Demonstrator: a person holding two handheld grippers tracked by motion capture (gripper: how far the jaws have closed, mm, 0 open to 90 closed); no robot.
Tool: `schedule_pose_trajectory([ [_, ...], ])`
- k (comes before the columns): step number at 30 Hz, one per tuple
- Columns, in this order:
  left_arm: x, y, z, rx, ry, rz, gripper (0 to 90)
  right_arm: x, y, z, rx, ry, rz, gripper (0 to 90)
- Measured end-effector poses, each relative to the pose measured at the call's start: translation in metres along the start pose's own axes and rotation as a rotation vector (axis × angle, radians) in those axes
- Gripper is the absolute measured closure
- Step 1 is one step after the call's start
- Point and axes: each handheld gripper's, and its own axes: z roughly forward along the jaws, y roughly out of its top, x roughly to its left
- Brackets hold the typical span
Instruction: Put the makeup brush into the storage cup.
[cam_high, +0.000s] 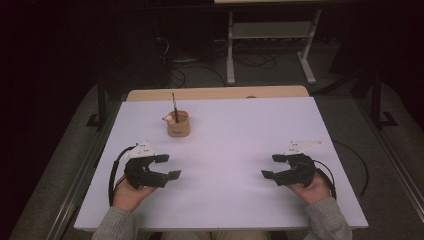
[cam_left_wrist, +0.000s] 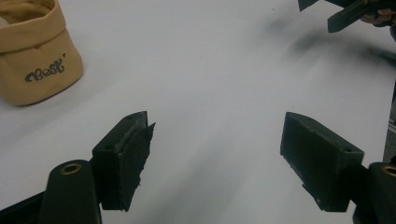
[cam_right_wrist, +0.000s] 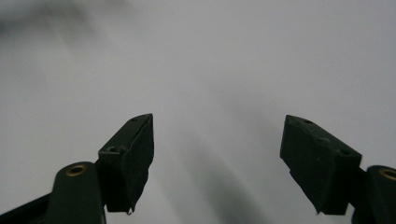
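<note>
**Both grippers idle and wide open, pouch untouched at 11 o'clock**

Left to right across the high view:

Left gripper sat at roughly 8 o'clock on the white table, held in the person's left hand, jaws pointed toward table centre. Jaws were spread wide, nothing between them. The left gripper view confirmed it: bare tabletop in the gap, both pads clean of any contact. Black cable looped off its outer side.

Tan fabric pouch stood upright at about 11 o'clock from table centre, well apart from the left gripper, up and to that gripper's 1 o'clock. Rim was rolled down. A thin dark stick rose out of it, near vertical, and a small white item sat at the pouch's left rim; too small to identify. In the left gripper view the pouch sat at 10 o'clock in the picture, dark script lettering on its front, clear of the jaws.

Right gripper sat at roughly 4 o'clock on the table, in the person's right hand, jaws facing the left gripper across a bare stretch. Also spread wide, holding nothing. The right gripper view showed only plain table between the pads. Grey three-cornered plate rode on top.

Both grippers sat at about the same depth, well apart from each other.
</note>
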Motion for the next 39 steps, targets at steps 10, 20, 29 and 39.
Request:
schedule_pose_trajectory([
  [10, -0.002, -0.006, 0.0, 0.003, 0.005, -0.002, 22.8, 0.0, 0.0, 0.001, 0.005, -0.001, 0.001, 24.8],
  [20, -0.004, -0.011, 0.001, 0.009, 0.009, 0.003, 22.6, 0.0, -0.001, 0.001, 0.005, 0.0, 0.004, 24.8],
  [29, -0.006, -0.016, 0.0, 0.013, 0.009, 0.002, 22.5, 0.001, -0.001, 0.002, 0.012, 0.002, -0.003, 24.8],
  [39, -0.01, -0.019, 0.0, 0.025, 0.018, 0.02, 22.5, 0.001, -0.001, 0.003, 0.014, 0.005, -0.005, 24.8],
])
